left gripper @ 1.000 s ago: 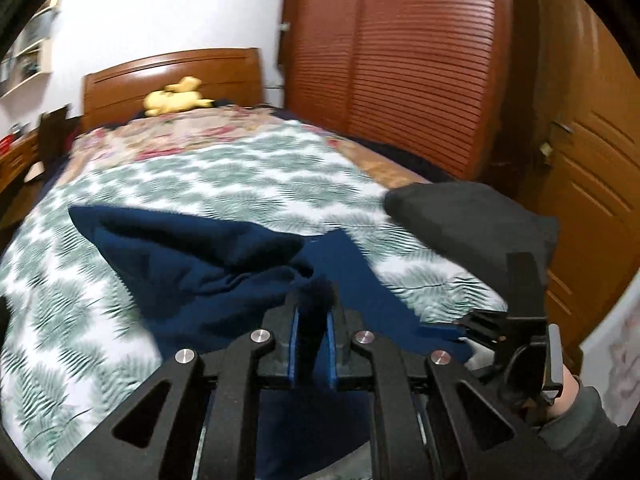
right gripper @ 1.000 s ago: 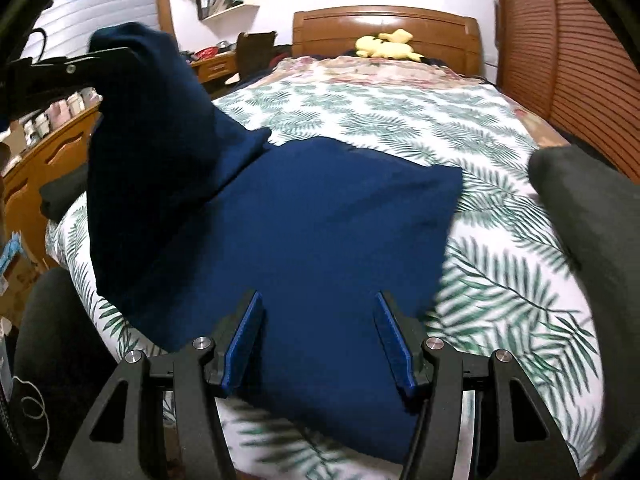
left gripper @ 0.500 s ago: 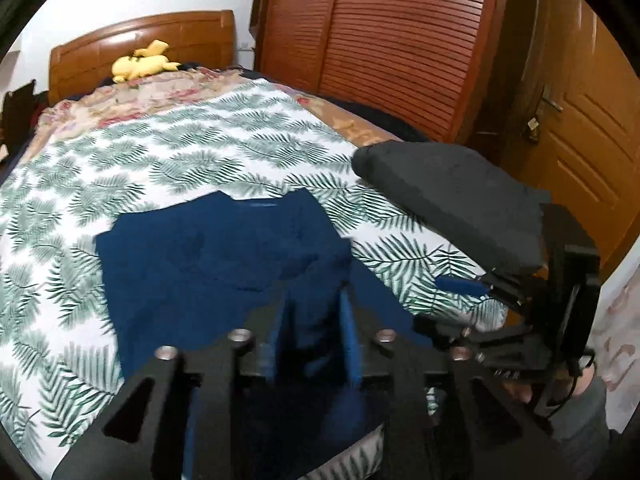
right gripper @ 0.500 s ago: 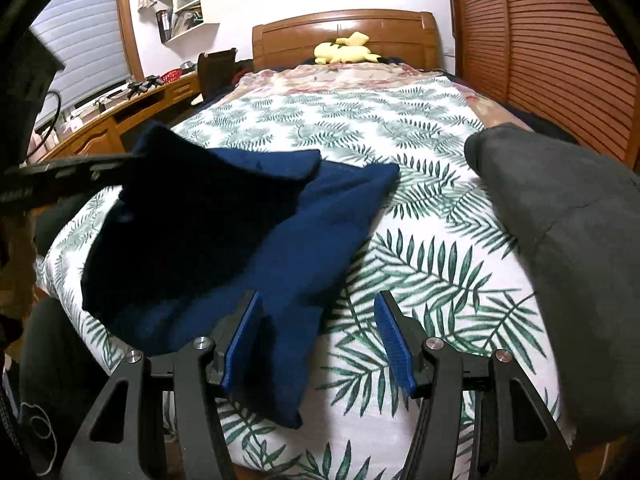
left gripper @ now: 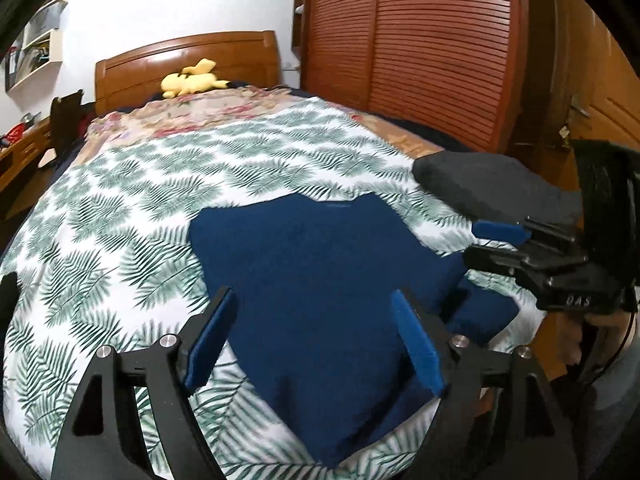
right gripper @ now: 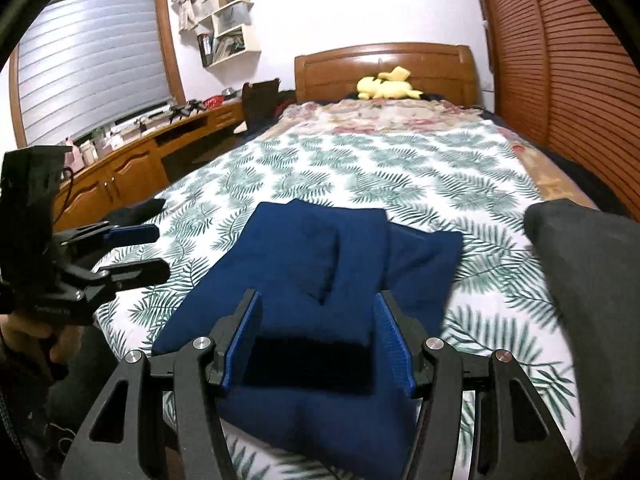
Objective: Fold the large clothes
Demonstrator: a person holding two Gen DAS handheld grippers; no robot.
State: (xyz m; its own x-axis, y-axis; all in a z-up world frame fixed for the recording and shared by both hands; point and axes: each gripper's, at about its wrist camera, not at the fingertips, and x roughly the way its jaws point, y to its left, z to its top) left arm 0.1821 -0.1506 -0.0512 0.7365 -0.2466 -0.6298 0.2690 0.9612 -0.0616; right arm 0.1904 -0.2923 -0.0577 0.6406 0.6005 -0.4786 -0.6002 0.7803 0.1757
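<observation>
Left gripper (left gripper: 316, 336) is hanging with its blue-padded fingers (left gripper: 212, 340) spread wide, nothing between them, low centre of the left wrist view. Under it the navy garment (left gripper: 320, 264) is lying folded on the bed, a soft matte knit, roughly rectangular, with a neckline edge at its far end and a thicker folded layer sticking out at lower right of the frame.

Right gripper (right gripper: 318, 340) is also standing spread, its ribbed blue pads (right gripper: 394, 340) apart, bottom centre of the right wrist view. A dark fold of the navy garment (right gripper: 320, 256) is sitting between them; whether the pads are touching it cannot be told. From here the garment is showing overlapping flat panels and a stepped edge.

The fern-print bedspread (left gripper: 120, 216), white with green fronds, is covering the bed around the garment. A dark grey folded cloth (right gripper: 588, 280), thick with a rounded edge, is lying just right of the garment, apart from it. A yellow plush toy (right gripper: 386, 86) is resting against the glossy wooden headboard (right gripper: 384, 66) at top centre. Louvred reddish wardrobe doors (left gripper: 420, 48) are filling the upper right. A wooden desk (right gripper: 132, 160) is running along the left under a slatted window blind (right gripper: 92, 68).
</observation>
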